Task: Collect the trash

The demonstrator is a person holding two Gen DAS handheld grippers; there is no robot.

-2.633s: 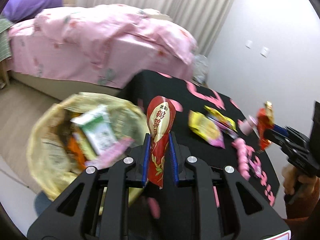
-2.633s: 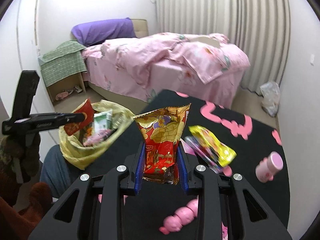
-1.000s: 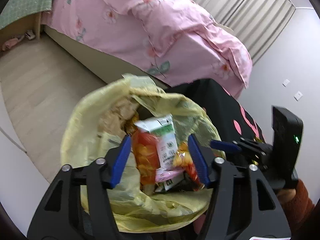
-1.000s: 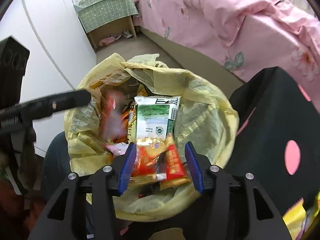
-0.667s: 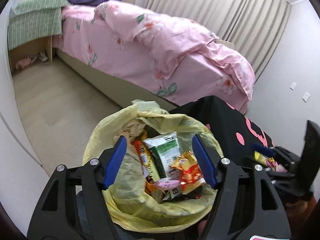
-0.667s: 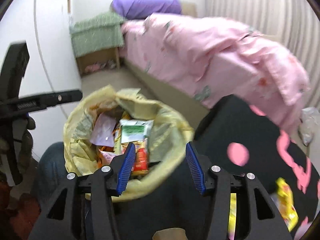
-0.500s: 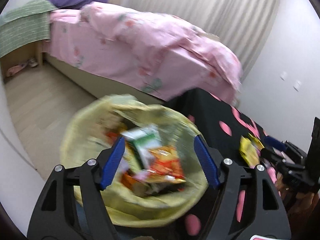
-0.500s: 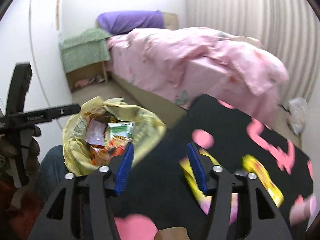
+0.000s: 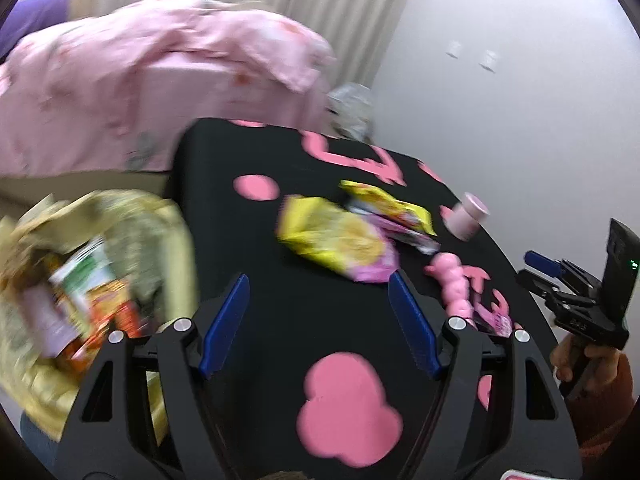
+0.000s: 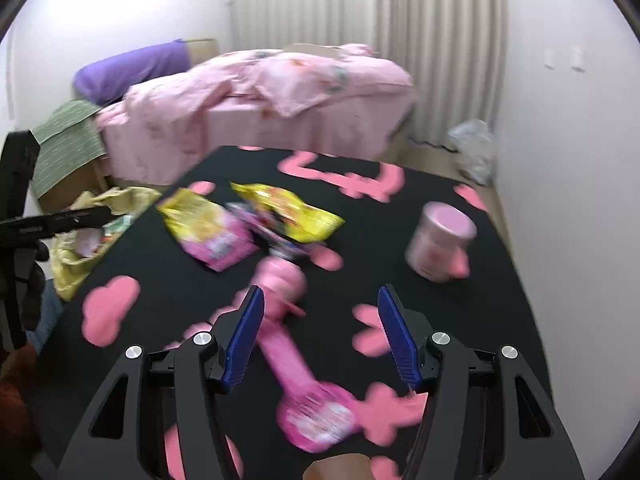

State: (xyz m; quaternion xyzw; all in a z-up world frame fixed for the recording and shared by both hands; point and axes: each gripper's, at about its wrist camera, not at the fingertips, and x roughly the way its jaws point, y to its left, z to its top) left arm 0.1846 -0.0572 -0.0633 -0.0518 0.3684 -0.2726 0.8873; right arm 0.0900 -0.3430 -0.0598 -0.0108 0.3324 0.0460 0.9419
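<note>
My left gripper is open and empty above the black table, to the right of the yellow trash bag, which holds several wrappers. A yellow-and-pink snack packet and a second yellow packet lie ahead of it. My right gripper is open and empty above a pink toy-shaped wrapper. The same two packets show in the right wrist view, the first left of the second. The bag hangs at the table's left edge.
A pink cup stands on the table at the right, also in the left wrist view. A pink bed lies beyond the table. A crumpled clear bag lies on the floor by the wall. The views are blurred by motion.
Both grippers let their red wrappers fall into the yellow bag, then swung right from above the bag to above the table. Both jaws now stand open and empty.
</note>
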